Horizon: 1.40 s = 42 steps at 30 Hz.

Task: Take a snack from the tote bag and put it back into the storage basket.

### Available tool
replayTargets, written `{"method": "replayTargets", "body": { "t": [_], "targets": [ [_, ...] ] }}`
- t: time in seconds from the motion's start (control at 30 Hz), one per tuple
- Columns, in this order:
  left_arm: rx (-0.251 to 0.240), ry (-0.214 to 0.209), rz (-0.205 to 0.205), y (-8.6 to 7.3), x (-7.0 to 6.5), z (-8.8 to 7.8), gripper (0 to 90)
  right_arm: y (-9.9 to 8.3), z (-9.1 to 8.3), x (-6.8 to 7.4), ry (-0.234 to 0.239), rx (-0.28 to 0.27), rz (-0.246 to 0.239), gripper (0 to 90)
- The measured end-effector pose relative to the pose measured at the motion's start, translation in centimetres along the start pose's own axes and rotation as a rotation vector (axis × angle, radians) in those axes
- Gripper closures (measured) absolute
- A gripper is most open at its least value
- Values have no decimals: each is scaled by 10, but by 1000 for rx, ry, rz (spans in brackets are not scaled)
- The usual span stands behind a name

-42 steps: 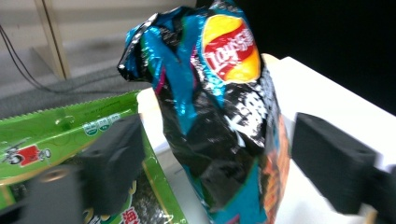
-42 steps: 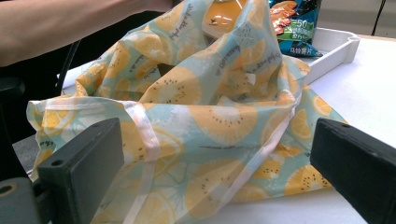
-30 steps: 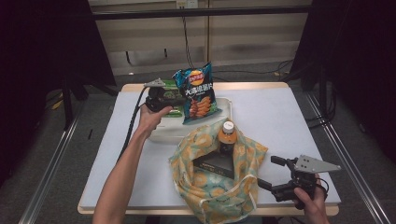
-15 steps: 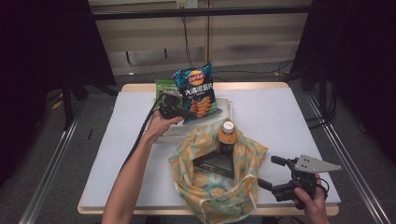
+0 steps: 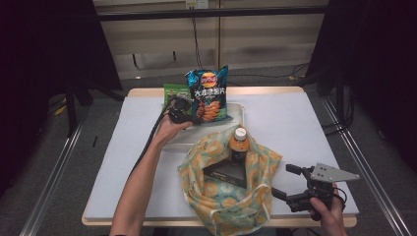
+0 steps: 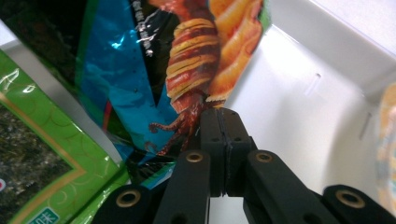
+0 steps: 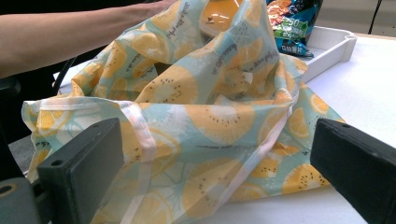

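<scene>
Gripping the lower edge of the blue foil crisp bag (image 5: 208, 94), the left gripper (image 5: 186, 114) has its two black jaws pressed together, and the left gripper view shows the bag's (image 6: 187, 65) crinkled bottom seam caught just at their tips. The bag stands upright at the far side of the shallow white plastic tray (image 5: 237, 109), leaning over a flat green snack packet (image 5: 170, 91) that lies just beside it to the left; in the left gripper view that green packet (image 6: 42, 158) fills the lower left corner, and the tray's (image 6: 299, 93) bare white floor and wall spread out to the right.

Nearer the person, a yellow-and-teal fruit-print cloth bag (image 5: 231, 196) sits open on the white table (image 5: 295, 128), touching the tray's near edge. An orange-capped dark bottle (image 5: 239, 145) stands upright inside it, with a flat black box (image 5: 227, 173) lying just in front of the bottle.

The right gripper (image 5: 290, 182) rests low at the table's near right corner, held in the person's hand, its jaws wide apart and holding nothing. Its own view looks between those jaws at the cloth bag's (image 7: 196, 116) printed side.
</scene>
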<state>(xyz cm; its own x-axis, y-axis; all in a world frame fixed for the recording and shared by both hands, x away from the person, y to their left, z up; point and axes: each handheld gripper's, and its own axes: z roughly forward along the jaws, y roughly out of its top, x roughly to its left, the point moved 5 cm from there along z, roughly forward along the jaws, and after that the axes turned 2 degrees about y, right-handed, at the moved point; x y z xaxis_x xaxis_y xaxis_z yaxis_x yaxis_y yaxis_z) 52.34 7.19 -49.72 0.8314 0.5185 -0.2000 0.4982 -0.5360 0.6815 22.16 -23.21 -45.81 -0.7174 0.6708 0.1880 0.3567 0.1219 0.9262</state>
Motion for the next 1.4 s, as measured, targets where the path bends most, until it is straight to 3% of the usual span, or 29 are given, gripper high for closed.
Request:
{"method": "replayTargets", "body": {
  "t": [0.07,0.47,0.7,1.1,1.2,1.33,1.4],
  "targets": [
    [14,18,5,2,-1,3,898,0,0,0,0,-1,-1,22],
    [20,23,15,7,-2,14,855,0,-1,0,2,0,-2,22],
    [-17,-1,-14,5,-5,12,801,0,-1,0,0,0,-2,22],
    [-111,-42,5,1,-23,-21,737,0,0,0,-4,-1,-5,23],
    [-153,-50,9,-3,-30,-33,761,1,0,0,-10,-2,-5,26],
    [-171,-55,45,-9,-42,-50,812,1,0,-1,-33,0,-12,61],
    [-205,-80,53,-11,-52,-59,833,2,1,-1,-35,-2,-11,99]
  ]
}}
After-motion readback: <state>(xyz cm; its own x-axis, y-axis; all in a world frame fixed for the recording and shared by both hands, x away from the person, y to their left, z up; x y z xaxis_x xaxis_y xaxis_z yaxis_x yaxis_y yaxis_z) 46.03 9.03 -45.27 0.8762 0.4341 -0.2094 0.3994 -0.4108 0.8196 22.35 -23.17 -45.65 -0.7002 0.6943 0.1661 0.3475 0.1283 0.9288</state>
